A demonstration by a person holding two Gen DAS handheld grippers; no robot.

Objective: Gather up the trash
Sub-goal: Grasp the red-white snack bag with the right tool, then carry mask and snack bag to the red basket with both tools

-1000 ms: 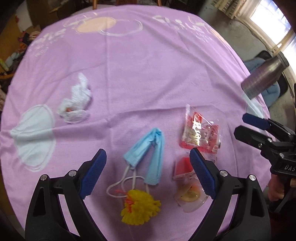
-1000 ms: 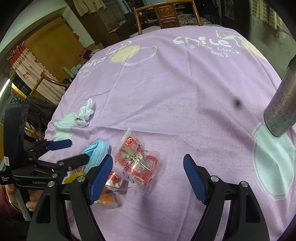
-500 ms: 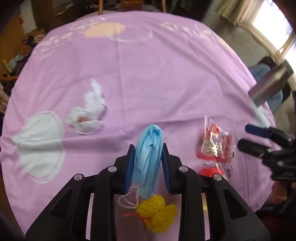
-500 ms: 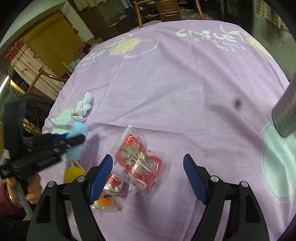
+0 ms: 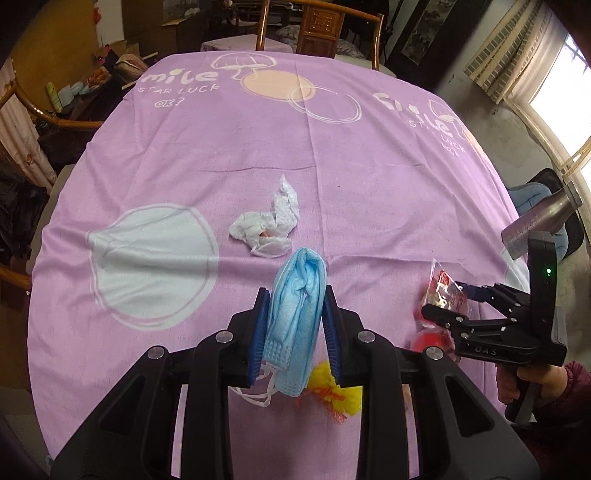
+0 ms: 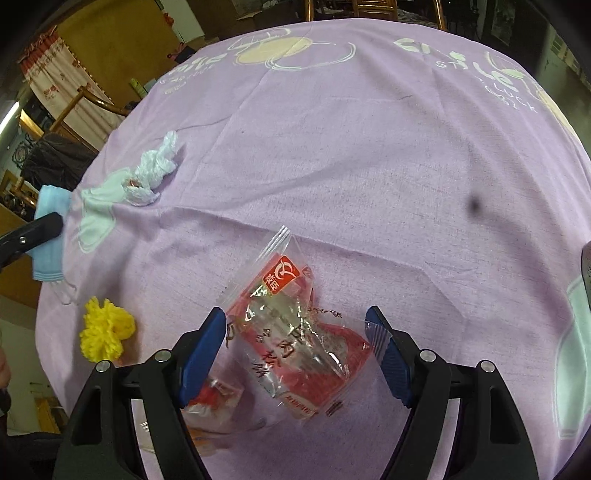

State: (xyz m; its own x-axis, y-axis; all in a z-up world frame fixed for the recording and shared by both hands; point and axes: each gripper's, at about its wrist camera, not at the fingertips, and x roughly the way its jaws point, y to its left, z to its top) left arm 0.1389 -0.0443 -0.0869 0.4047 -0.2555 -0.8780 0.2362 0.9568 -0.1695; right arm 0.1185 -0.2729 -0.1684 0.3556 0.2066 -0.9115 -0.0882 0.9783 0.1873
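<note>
My left gripper [image 5: 295, 325] is shut on a folded blue face mask [image 5: 297, 310] and holds it above the purple tablecloth [image 5: 332, 155]; the mask also shows in the right wrist view [image 6: 50, 236]. A crumpled white tissue [image 5: 269, 229] lies just beyond it. A yellow pompom [image 5: 338, 391] lies below the mask. My right gripper [image 6: 299, 343] is open, its fingers on either side of a red and clear snack bag [image 6: 295, 336] on the cloth. A small red and clear wrapper [image 6: 210, 402] lies by its left finger.
A metal cup [image 5: 539, 225] stands at the right edge of the table. Wooden chairs [image 5: 317, 33] stand at the far side and left. The table's near edge runs close under both grippers.
My left gripper closed on the blue mask and lifted it off the cloth. My right gripper moved forward so its open fingers now sit on either side of the red snack bag.
</note>
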